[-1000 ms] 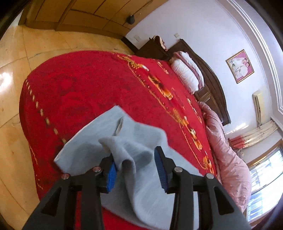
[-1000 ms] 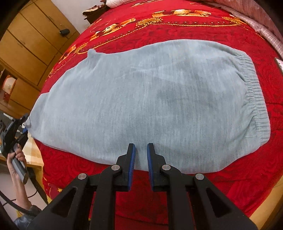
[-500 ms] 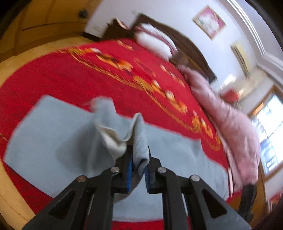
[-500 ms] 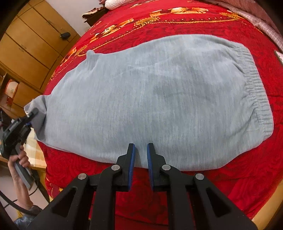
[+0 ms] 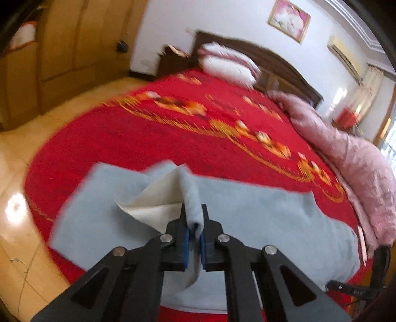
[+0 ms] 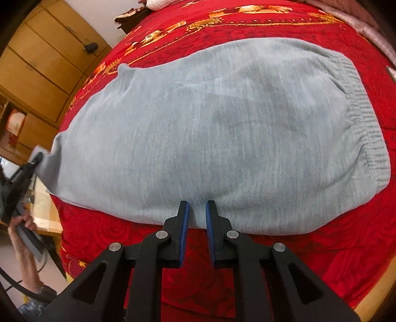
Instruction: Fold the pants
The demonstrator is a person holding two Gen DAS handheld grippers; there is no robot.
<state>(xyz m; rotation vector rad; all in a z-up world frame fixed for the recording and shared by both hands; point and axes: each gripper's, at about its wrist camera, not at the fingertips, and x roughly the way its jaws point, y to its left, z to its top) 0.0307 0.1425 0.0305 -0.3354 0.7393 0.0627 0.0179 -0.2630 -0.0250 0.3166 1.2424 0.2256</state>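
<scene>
A wide bed (image 5: pixel 138 138) under a red bedspread (image 6: pixel 321 252) with gold embroidery fills both views. Pale wood flooring (image 5: pixel 14 158) runs along its side, with a wooden wardrobe (image 5: pixel 64 47) behind it. At the far end stand a dark headboard (image 5: pixel 279 62) with striped pillows (image 5: pixel 227 64), and a framed picture (image 5: pixel 289 19) hangs on the white wall. A pink quilt (image 5: pixel 356 168) lies heaped along the far side of the bed.

The grey pants (image 6: pixel 222 133) lie flat across the bedspread close to its near edge, elastic waistband (image 6: pixel 358 119) to the right in the right wrist view, leg end to the left.

The left gripper (image 5: pixel 194 229) has its jaws clamped on a pinched-up fold of the leg end, having just closed on it; the raised cloth shows a pale inner side. The right gripper (image 6: pixel 197 223) hangs over the near hem of the pants, jaws a narrow gap apart with nothing between them. Red bedspread lies open beyond the pants.
</scene>
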